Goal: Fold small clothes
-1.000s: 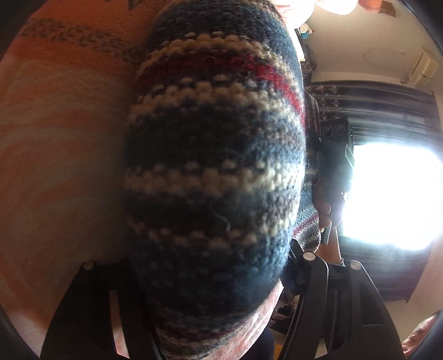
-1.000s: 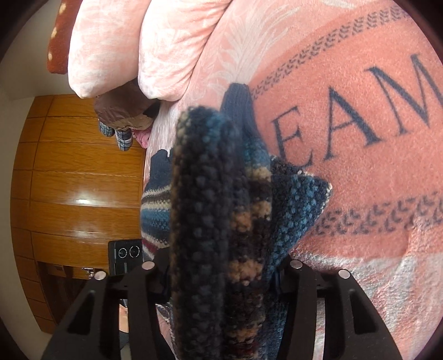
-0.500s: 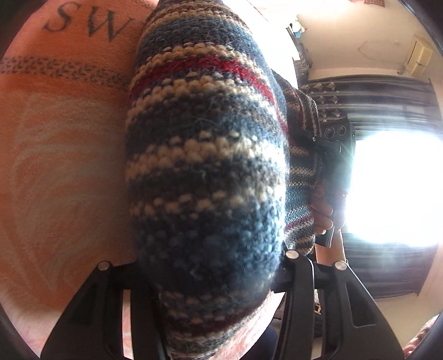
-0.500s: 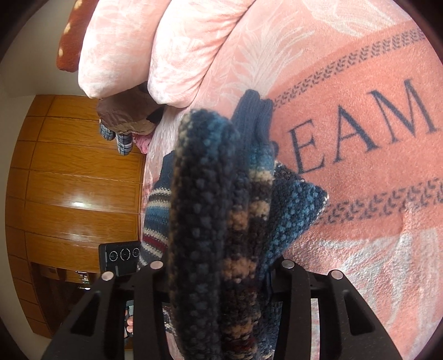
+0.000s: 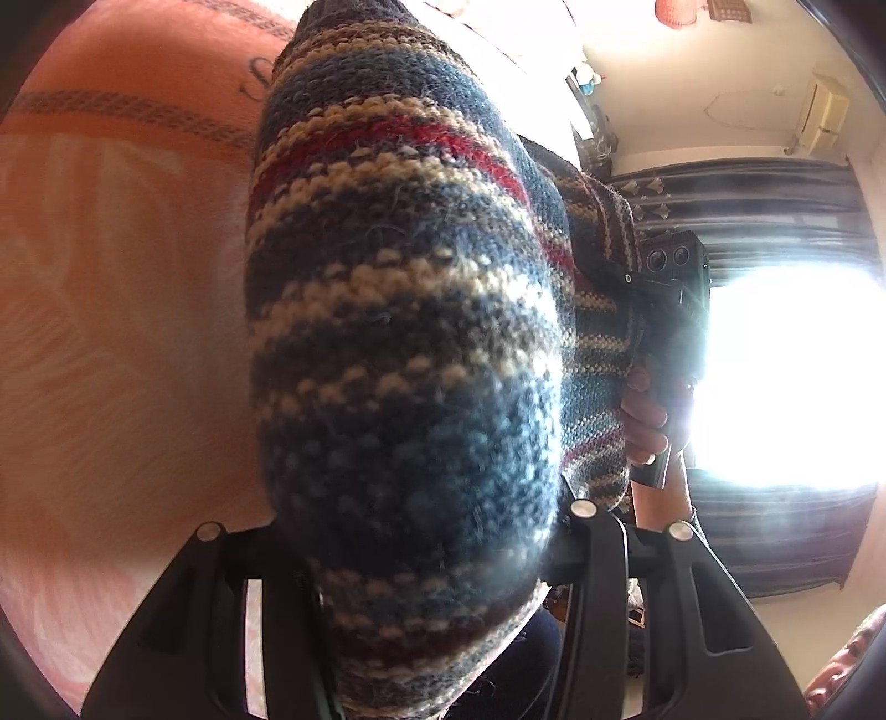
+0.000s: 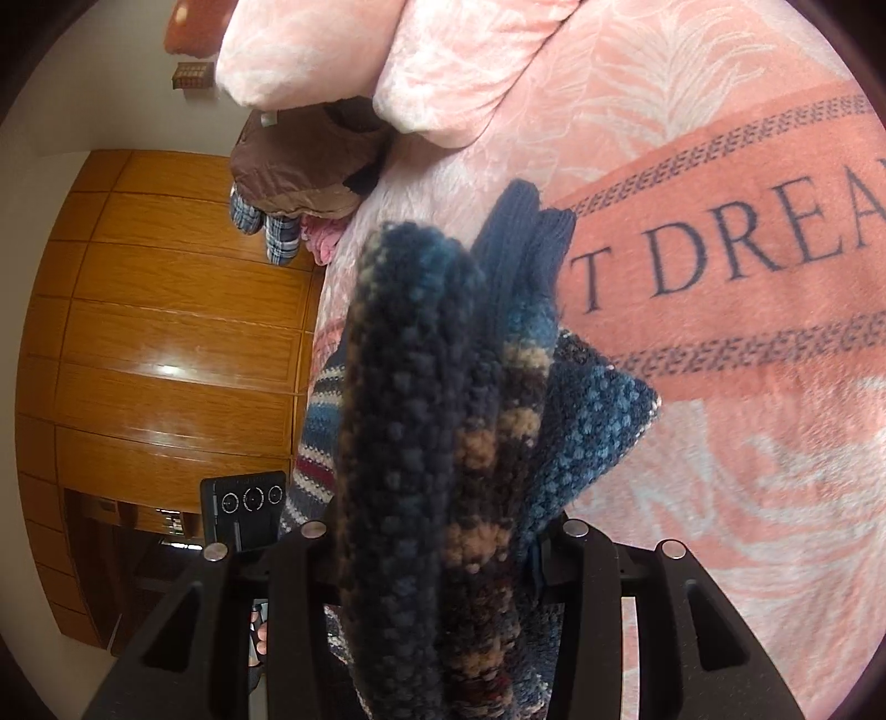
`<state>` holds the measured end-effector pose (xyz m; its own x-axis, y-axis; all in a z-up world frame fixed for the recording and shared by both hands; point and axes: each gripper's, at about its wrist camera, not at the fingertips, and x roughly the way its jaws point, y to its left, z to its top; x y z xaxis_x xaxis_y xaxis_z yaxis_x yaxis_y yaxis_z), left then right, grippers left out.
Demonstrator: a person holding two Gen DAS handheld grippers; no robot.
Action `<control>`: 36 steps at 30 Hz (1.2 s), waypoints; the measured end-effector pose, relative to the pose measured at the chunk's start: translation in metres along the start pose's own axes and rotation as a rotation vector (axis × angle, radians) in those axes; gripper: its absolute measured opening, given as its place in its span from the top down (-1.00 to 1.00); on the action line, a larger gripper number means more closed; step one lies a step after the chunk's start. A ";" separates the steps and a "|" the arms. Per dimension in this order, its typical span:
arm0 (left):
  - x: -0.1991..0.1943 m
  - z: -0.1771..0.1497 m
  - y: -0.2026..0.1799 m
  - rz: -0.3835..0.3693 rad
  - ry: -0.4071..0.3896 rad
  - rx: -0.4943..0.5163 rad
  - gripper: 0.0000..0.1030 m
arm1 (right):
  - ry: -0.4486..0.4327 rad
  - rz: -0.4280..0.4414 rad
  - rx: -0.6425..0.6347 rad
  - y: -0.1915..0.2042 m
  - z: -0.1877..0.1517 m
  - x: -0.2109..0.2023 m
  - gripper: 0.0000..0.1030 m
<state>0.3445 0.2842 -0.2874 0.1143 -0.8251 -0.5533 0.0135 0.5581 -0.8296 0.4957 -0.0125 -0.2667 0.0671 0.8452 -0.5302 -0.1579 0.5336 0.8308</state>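
A thick striped knit garment [image 5: 398, 343] in dark blue, cream and red bulges between the fingers of my left gripper [image 5: 421, 548], which is shut on it. The same knit [image 6: 421, 443] fills the jaws of my right gripper [image 6: 437, 548], also shut on it, with dark blue ribbed cuffs [image 6: 526, 232] sticking up beyond. The cloth hangs stretched between both grippers above a pink bedspread [image 6: 720, 166]. The other gripper [image 5: 673, 282] and the hand [image 5: 642, 421] holding it show past the knit in the left wrist view.
The bedspread [image 5: 111, 332] carries dark lettering [image 6: 747, 249] and patterned bands. Pink pillows [image 6: 415, 50] and a brown plush toy [image 6: 299, 160] lie at the bed's head. A wooden wardrobe [image 6: 166, 360] stands beside the bed. A bright window with dark curtains [image 5: 775, 354] is opposite.
Both grippers have lifted and drawn back with the knit. More of the bedspread's lettering shows in the right wrist view, and the lettering has slid behind the knit in the left wrist view.
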 end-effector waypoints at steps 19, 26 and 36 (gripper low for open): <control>-0.087 -0.089 0.111 0.040 -0.094 -0.169 -0.15 | 0.159 -0.017 0.062 0.031 -0.092 0.143 -0.09; -0.156 -0.122 0.069 0.377 -0.360 -0.026 -0.53 | -0.011 -0.034 0.036 0.044 -0.100 0.072 -0.35; -0.139 -0.162 0.020 0.101 -0.326 0.156 -0.51 | -0.010 -0.156 -0.047 0.055 -0.130 0.091 0.54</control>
<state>0.1682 0.3959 -0.2394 0.4328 -0.7079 -0.5581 0.1341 0.6628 -0.7367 0.3651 0.0899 -0.2907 0.1038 0.7526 -0.6502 -0.1906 0.6567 0.7297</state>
